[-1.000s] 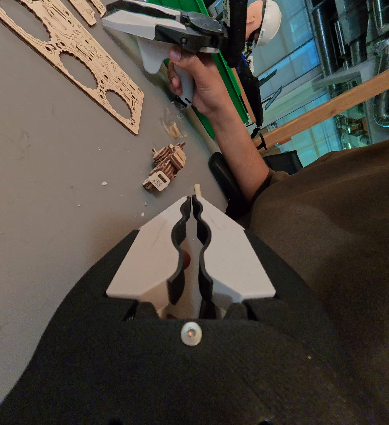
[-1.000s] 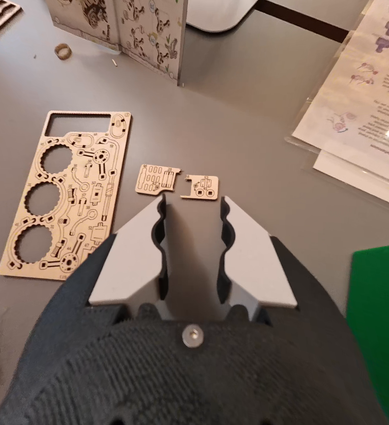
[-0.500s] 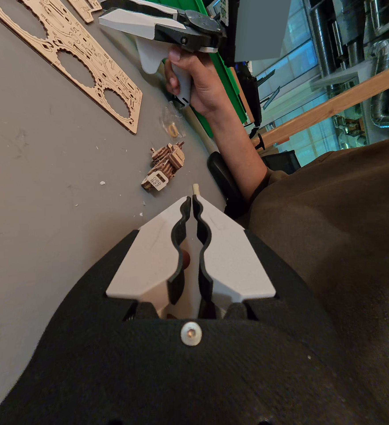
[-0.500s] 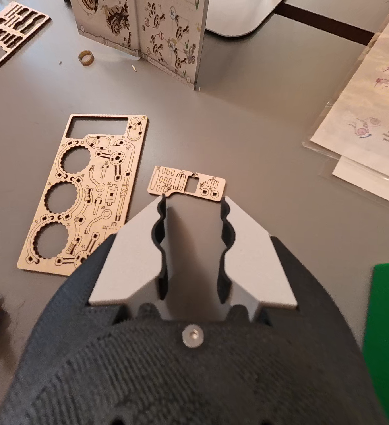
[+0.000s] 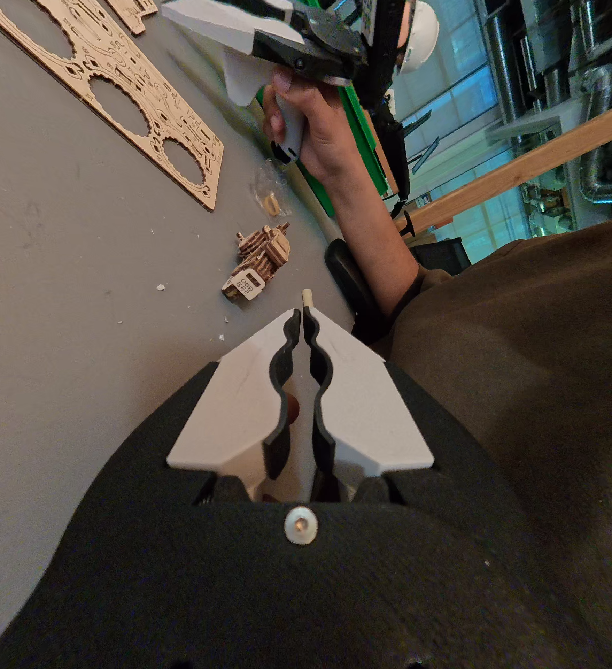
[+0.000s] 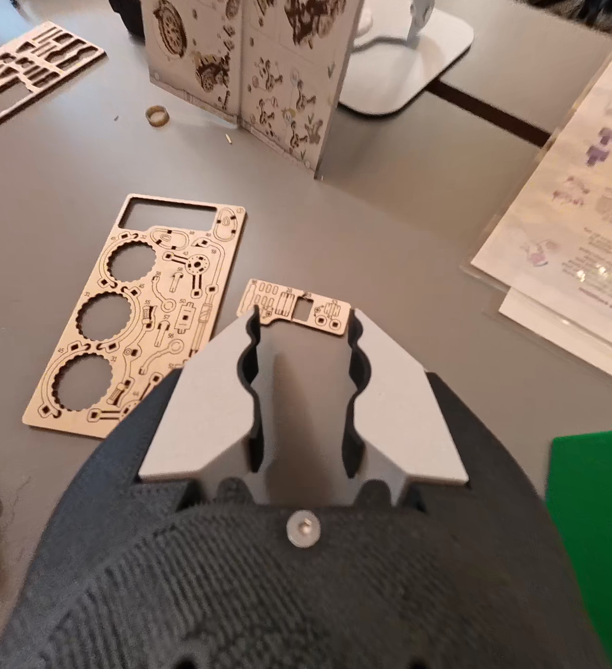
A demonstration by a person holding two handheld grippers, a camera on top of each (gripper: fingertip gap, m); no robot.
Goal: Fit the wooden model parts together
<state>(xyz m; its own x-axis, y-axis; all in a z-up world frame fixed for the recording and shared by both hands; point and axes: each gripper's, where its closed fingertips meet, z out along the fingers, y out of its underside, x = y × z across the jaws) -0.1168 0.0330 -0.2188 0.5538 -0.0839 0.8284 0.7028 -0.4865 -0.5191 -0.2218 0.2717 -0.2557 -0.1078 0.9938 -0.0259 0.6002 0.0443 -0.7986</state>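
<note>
Right claw (image 6: 302, 318), jaws wide and empty, has closed in until its tips straddle the small wooden parts sheet (image 6: 295, 307) on the desk (image 6: 387, 224), likely the next pickup; left claw (image 5: 301, 318) stays clamped on a pale peg (image 5: 306, 297).

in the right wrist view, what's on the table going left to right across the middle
big wooden parts sheet → small wooden parts sheet, between the open right tongs' tips → laminated paper sheets

Left claw (image 5: 301, 314) pinched nearly closed; right claw (image 6: 302, 318) spread wide, gripped by bare hand (image 5: 315, 126)
</note>
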